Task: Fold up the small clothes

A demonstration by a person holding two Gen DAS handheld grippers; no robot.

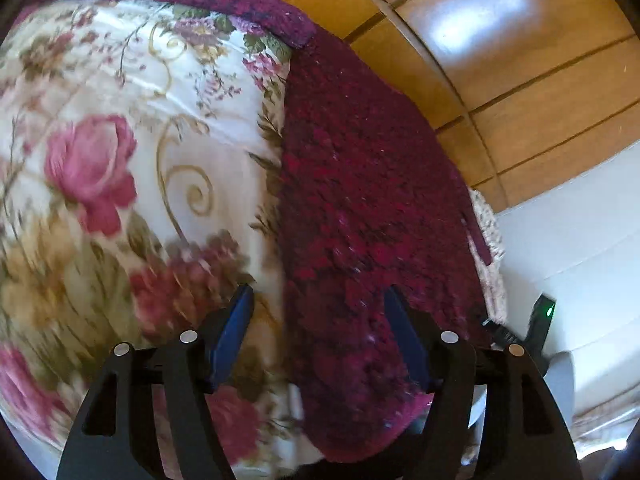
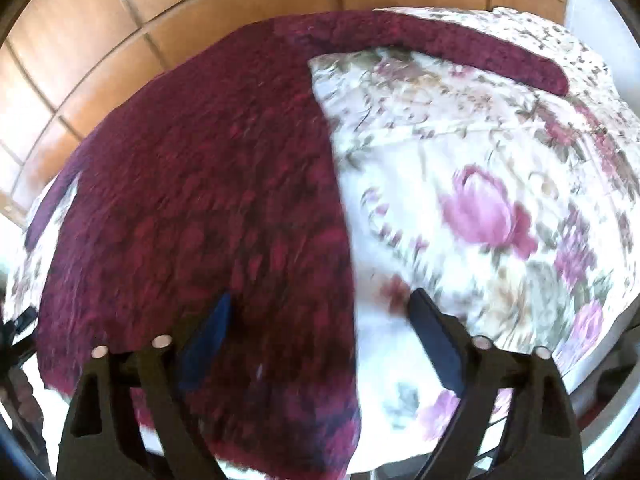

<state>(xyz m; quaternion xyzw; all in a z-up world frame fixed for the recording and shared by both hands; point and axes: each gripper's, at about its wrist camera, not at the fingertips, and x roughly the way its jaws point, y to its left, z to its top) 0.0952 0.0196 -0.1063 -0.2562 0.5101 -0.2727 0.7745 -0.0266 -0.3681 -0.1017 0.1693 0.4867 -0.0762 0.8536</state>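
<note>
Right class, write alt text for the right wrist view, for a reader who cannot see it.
A dark red knitted sweater lies spread on a floral cloth, one sleeve stretched out along the far edge. The open right gripper hovers over the sweater's right edge, holding nothing. Wooden panelling runs behind; the picture is motion-blurred.

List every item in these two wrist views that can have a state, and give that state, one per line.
Maroon knit sweater: spread flat, sleeve extended, unfolded.
Floral cloth: spread under the sweater.
Left gripper: open, empty.
Right gripper: open, empty.
</note>
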